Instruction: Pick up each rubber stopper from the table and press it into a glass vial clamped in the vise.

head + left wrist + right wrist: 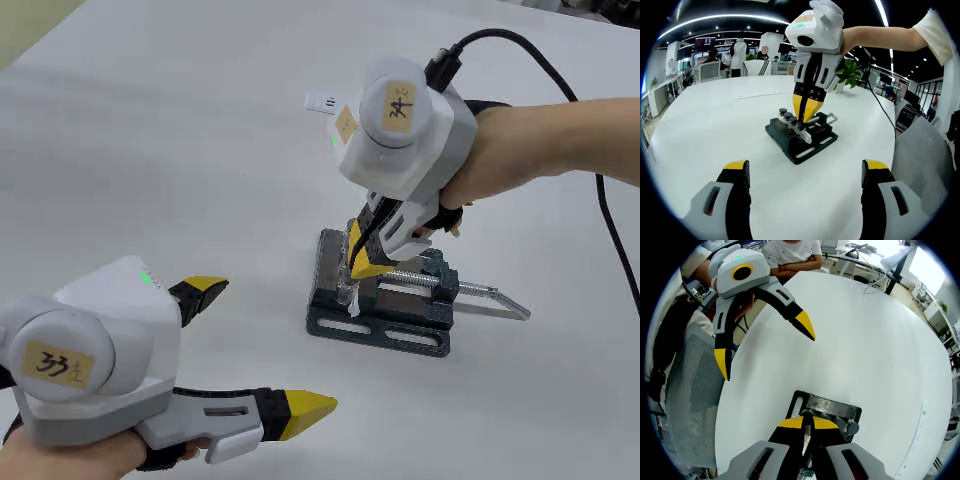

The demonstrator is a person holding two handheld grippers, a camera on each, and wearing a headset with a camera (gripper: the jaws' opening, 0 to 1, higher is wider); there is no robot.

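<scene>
A black vise (800, 140) stands on a wide white table (705, 125). It clamps one row of small glass vials (790, 117) topped with dark stoppers: three stand clear of the right gripper (805, 117), and what looks like a fourth sits right at its yellow tips.

That gripper points straight down onto the row. Its fingers are drawn together with only a slit between them, and whether anything is pinched there cannot be made out.

The left gripper (805, 167) hovers near the vise, level above the table. Its two fingers are spread wide and hold nothing.

In the left gripper view, beyond the right gripper's fingers, lies an open office with desks, standing people, a potted plant (852, 75) and long ceiling lights. A mesh chair (925, 160) stands beside the table.
</scene>
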